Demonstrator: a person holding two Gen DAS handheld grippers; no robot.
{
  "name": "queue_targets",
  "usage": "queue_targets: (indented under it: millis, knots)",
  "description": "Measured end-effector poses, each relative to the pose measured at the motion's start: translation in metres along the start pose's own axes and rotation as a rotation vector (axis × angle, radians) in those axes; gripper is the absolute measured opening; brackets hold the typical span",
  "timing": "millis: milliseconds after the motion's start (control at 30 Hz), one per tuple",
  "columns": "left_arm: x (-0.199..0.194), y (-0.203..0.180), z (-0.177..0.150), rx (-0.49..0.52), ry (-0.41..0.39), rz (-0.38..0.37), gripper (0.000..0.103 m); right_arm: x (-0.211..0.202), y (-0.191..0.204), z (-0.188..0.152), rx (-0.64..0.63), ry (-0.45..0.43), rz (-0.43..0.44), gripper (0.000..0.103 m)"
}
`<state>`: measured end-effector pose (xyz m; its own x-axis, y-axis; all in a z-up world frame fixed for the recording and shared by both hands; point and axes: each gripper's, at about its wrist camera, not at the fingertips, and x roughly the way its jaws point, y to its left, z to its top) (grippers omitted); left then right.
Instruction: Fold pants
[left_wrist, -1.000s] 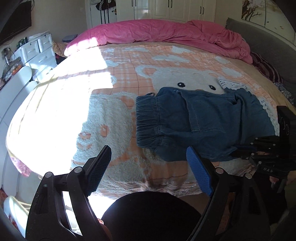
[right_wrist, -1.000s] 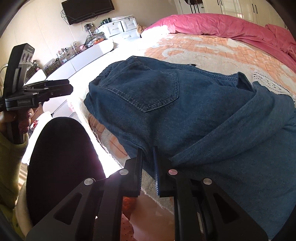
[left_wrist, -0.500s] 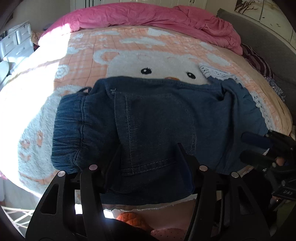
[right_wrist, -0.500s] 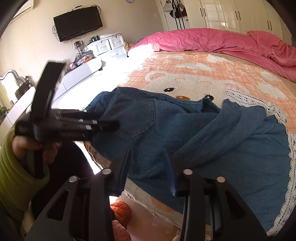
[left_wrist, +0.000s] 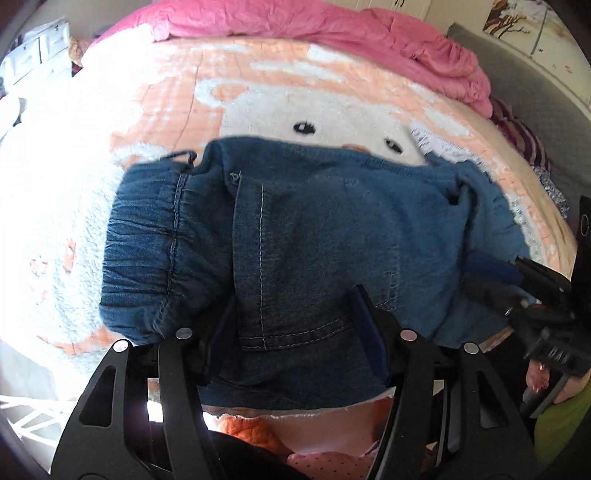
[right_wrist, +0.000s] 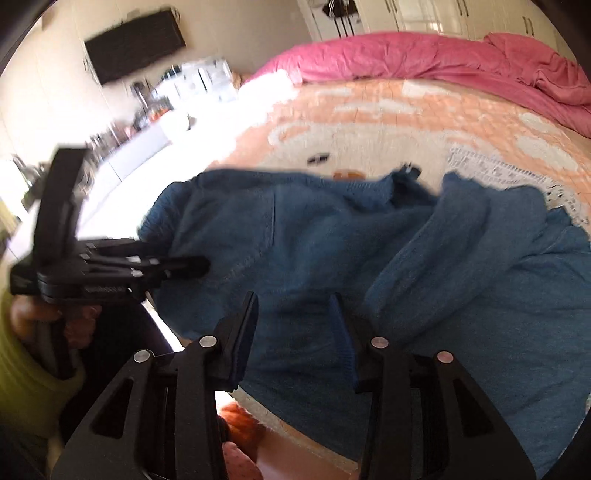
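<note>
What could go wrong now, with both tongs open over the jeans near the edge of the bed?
1. The jeans lie close to the near edge of the bear blanket; a pull toward the person might drag them off.
2. The left tongs straddle the back pocket, so closing there may pinch only the top layer.
3. The leg lies crumpled near the right tongs; folding now could trap wrinkles.

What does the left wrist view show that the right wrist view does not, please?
Only the left wrist view shows the pants' elastic waistband and the grey headboard. Only the right wrist view shows the wall TV and the cluttered counter. Both show the denim pants, the bear blanket, the pink duvet, and both open grippers.
</note>
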<state>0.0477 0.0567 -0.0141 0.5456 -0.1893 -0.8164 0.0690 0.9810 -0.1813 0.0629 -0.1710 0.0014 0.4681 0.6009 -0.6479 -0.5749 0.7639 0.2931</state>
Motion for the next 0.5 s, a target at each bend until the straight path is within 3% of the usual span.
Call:
queue_targets:
  millis: [167, 300, 367, 500]
  knots:
    - [-0.038, -0.031, -0.004, 0.088, -0.092, -0.027, 0.056, -0.054, -0.046, 0.013, 0.057, -0.166, -0.123, 0.055]
    - [-0.043, -0.067, -0.001, 0.162, -0.107, -0.021, 0.061, -0.071, -0.081, 0.008, 0.131, -0.211, -0.213, 0.065]
    - [-0.042, -0.081, 0.001, 0.195, -0.119, 0.033, 0.062, -0.075, -0.097, 0.005, 0.167, -0.222, -0.249, 0.065]
    - [-0.035, -0.084, 0.004, 0.211, -0.131, 0.115, 0.066, -0.079, -0.117, -0.001, 0.250, -0.241, -0.230, 0.065]
